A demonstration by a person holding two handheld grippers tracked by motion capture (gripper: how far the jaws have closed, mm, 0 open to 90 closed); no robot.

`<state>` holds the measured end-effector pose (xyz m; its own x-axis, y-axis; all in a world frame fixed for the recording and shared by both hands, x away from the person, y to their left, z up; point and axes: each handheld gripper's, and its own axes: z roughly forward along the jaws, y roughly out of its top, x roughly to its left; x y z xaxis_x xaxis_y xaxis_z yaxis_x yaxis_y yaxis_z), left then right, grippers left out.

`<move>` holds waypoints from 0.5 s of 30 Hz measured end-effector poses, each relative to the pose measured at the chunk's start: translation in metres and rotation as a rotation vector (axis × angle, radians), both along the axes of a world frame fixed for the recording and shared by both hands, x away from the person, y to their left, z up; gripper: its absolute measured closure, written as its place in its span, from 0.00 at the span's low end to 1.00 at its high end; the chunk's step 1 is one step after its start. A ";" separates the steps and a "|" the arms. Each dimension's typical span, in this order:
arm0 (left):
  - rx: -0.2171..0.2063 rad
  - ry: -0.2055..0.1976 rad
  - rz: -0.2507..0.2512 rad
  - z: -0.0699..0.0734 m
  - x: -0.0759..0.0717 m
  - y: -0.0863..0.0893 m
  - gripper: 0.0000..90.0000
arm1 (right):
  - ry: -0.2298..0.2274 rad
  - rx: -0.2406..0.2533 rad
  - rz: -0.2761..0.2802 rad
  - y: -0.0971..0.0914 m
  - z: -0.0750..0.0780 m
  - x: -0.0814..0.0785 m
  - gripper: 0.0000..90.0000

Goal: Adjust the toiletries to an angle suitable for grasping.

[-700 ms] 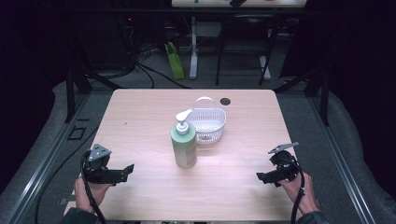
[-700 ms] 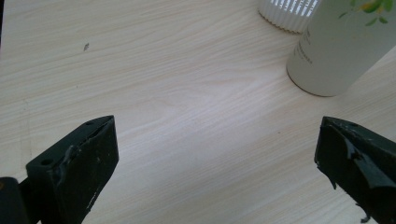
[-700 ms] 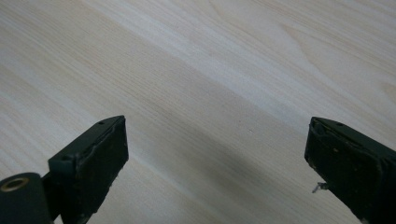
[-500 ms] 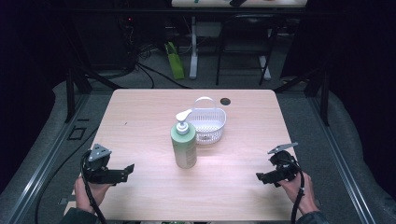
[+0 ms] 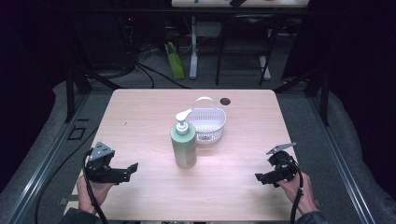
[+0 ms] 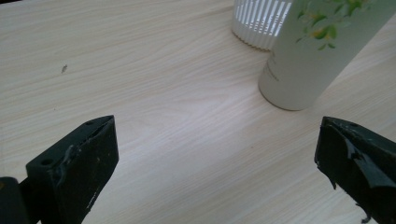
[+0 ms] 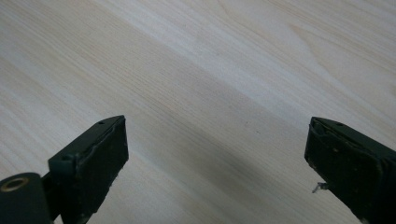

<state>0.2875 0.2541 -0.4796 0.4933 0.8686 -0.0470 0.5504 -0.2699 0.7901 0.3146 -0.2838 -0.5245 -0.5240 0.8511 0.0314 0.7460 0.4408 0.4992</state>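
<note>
A pale green pump bottle [image 5: 183, 143] with a white dispenser head stands upright at the middle of the wooden table [image 5: 140, 116]. Just behind it, to the right, sits a small white slatted basket [image 5: 207, 123] with its handle raised. My left gripper [image 5: 132, 168] rests at the table's front left, open, nothing between its jaws. In the left gripper view the bottle [image 6: 313, 56] and the basket [image 6: 259, 21] stand beyond the wide-apart jaws, to the upper right. My right gripper [image 5: 259, 177] lies at the front right, open over bare wood [image 7: 210, 107].
A dark round hole [image 5: 225, 101] marks the table near its far edge. Metal rails [image 5: 46, 154] run along the floor on both sides of the table. Table legs, cables and a green object [image 5: 175, 60] stand on the floor behind.
</note>
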 end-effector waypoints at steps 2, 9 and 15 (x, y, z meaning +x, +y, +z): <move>-0.002 -0.004 -0.012 0.002 0.000 -0.003 0.00 | 0.000 0.002 -0.002 0.000 0.000 0.000 0.06; -0.010 -0.022 -0.041 0.007 0.001 -0.012 0.00 | 0.000 -0.001 0.001 0.000 -0.001 0.001 0.06; -0.030 -0.036 -0.063 0.013 0.003 -0.019 0.00 | 0.004 -0.001 -0.001 0.000 -0.001 0.001 0.06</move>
